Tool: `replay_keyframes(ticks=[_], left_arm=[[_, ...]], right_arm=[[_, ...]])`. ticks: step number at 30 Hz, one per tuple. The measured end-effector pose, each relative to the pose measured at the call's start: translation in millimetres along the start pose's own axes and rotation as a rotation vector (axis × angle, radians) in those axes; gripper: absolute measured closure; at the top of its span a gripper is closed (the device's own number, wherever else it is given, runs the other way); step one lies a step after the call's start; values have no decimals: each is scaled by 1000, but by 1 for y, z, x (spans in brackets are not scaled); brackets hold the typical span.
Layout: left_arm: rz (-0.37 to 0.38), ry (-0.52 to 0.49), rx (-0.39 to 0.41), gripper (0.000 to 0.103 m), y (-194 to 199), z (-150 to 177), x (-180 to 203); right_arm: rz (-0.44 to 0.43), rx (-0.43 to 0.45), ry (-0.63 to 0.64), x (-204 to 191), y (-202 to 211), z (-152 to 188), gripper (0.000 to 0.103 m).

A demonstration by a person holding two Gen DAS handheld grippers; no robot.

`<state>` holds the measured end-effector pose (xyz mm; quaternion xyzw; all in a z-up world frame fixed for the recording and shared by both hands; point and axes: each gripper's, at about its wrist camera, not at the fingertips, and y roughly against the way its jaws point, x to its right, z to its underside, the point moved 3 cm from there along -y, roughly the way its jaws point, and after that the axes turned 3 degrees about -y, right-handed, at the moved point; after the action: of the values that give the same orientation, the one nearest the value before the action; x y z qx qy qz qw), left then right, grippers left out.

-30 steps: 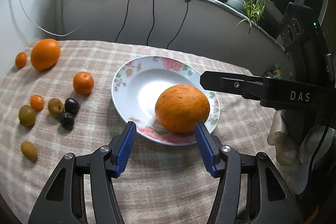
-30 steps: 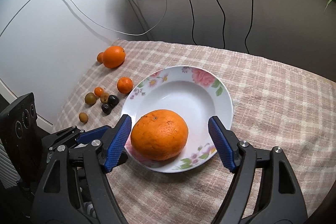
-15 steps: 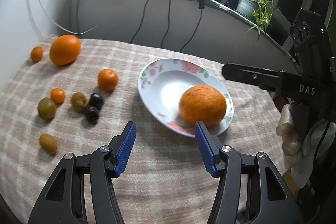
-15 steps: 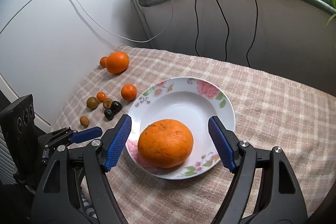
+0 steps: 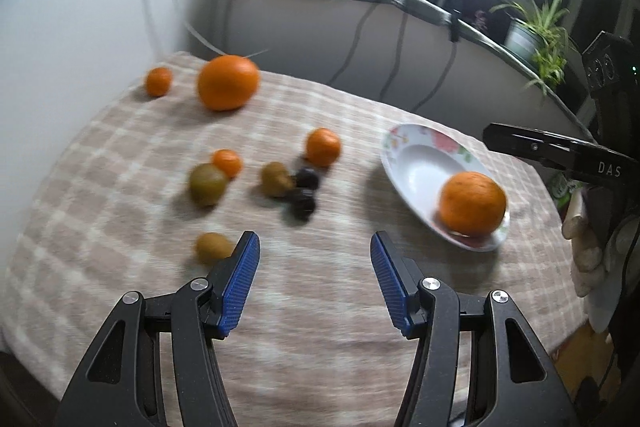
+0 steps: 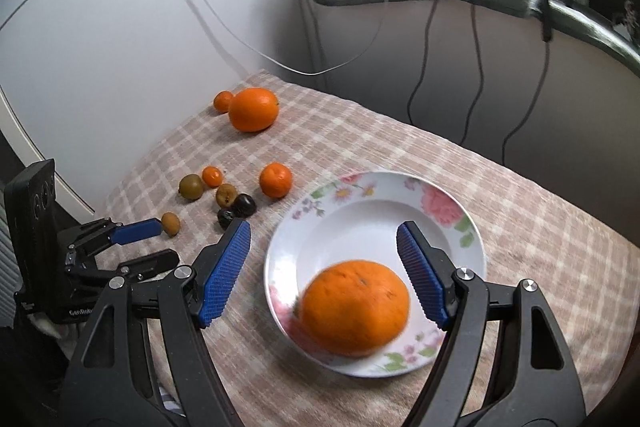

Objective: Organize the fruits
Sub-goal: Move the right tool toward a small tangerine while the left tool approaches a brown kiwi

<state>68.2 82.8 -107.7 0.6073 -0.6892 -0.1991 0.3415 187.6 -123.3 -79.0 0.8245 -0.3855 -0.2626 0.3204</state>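
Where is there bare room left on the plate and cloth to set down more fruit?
The plate is bare behind its one large orange. The checked cloth is free between the plate and the far orange, and right of the plate. It is crowded left of the plate, around the small fruit cluster.

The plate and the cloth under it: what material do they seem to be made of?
The plate looks like glazed ceramic or porcelain, though melamine is possible: glossy white surface, printed pink flowers on the rim, a soft shine in the bowl. The cloth looks like woven fabric with a matt, slightly fuzzy surface: a beige and cream check pattern, draping over the table edge.
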Motion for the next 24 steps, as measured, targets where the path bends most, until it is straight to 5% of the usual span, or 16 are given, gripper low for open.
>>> replay_keyframes(ticks=[10, 13, 24], left_arm=[[-48, 66, -21, 46, 1, 7, -42], [-48, 69, -35, 54, -3, 8, -47], [-50, 61, -72, 60, -16, 9, -51]], right_arm=[[-28, -70, 85, -31, -38, -18, 25], [-33, -91, 102, -37, -49, -22, 25], [-64, -193, 116, -51, -97, -38, 43]])
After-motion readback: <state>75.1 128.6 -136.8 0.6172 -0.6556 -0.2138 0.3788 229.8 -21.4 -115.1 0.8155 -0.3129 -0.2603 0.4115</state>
